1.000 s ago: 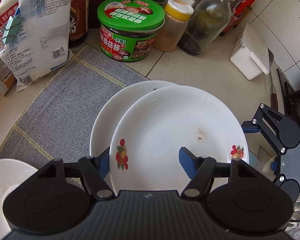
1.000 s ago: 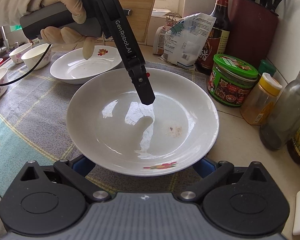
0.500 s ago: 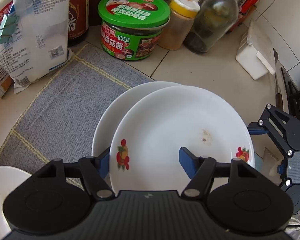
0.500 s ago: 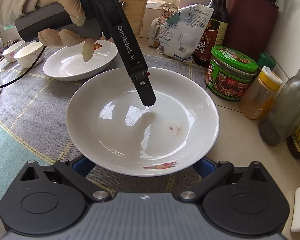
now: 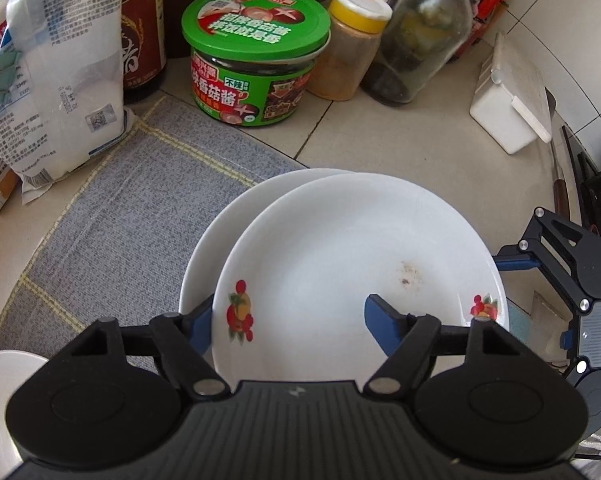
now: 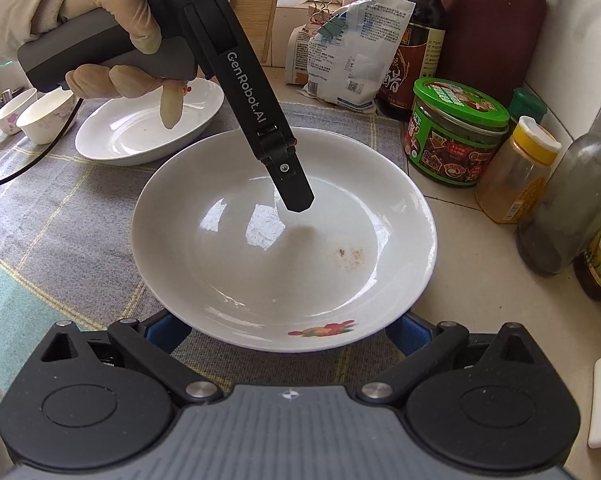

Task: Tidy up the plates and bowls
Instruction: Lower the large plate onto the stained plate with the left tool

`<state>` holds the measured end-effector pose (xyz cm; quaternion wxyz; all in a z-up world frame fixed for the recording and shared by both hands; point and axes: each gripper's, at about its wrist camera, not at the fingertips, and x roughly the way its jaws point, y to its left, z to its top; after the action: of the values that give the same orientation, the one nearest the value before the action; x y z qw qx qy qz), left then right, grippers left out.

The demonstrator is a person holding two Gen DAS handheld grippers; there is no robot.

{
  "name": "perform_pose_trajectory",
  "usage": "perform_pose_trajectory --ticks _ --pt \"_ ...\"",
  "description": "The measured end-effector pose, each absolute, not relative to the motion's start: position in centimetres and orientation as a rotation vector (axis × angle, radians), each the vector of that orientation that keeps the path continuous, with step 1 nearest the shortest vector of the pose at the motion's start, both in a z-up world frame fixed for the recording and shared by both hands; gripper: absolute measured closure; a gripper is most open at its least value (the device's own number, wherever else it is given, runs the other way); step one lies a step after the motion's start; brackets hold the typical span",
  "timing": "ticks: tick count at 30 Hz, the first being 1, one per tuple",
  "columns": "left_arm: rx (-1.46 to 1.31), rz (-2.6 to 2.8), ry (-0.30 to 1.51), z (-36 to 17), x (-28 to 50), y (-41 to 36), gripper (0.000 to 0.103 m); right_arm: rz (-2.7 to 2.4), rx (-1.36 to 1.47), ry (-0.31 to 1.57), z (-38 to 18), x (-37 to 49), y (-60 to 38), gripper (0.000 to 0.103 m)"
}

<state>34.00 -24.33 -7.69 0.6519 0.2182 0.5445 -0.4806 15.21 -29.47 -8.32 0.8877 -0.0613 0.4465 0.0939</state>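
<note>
left gripper (image 5: 288,318): jaws just opening astride rim of white fruit-printed ceramic plate (image 5: 340,264); right gripper (image 6: 288,330): spread wide, plate between, contact unclear

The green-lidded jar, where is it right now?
In the right wrist view the green-lidded jar stands on the counter right of the stacked plates, between the dark sauce bottle and the yellow-capped spice jar.

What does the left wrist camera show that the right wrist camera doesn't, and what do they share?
Only the left wrist view shows a second plate under the top plate, and a white box. Only the right wrist view shows the gloved hand, small bowls and a separate plate. Both show the green-lidded jar, yellow-capped jar and grey mat.
</note>
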Motion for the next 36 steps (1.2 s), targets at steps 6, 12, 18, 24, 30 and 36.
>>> perform_pose_trajectory --ticks 6,12,18,24,30,36 --pt "0.534 -1.079 1.213 -7.7 33.5 -24.8 0.026 0.196 -0.116 0.930 -8.2 15.1 -29.5 0.000" --pt "0.577 -1.056 1.201 -7.7 33.0 -24.9 0.026 0.197 -0.108 0.924 -8.2 15.1 -29.5 0.000" --pt "0.595 -1.039 1.202 -7.5 32.7 -24.9 0.026 0.199 -0.109 0.922 -8.2 15.0 -29.5 0.000" --pt "0.637 -1.031 1.177 -7.0 32.5 -24.8 0.025 0.202 -0.106 0.917 -8.1 14.9 -29.5 0.000" --pt "0.644 -1.020 1.161 -6.6 32.5 -24.8 0.024 0.202 -0.110 0.917 -8.1 15.0 -29.5 0.000" --pt "0.659 -1.016 1.142 -6.6 32.3 -24.8 0.023 0.199 -0.108 0.926 -8.0 15.0 -29.4 0.000"
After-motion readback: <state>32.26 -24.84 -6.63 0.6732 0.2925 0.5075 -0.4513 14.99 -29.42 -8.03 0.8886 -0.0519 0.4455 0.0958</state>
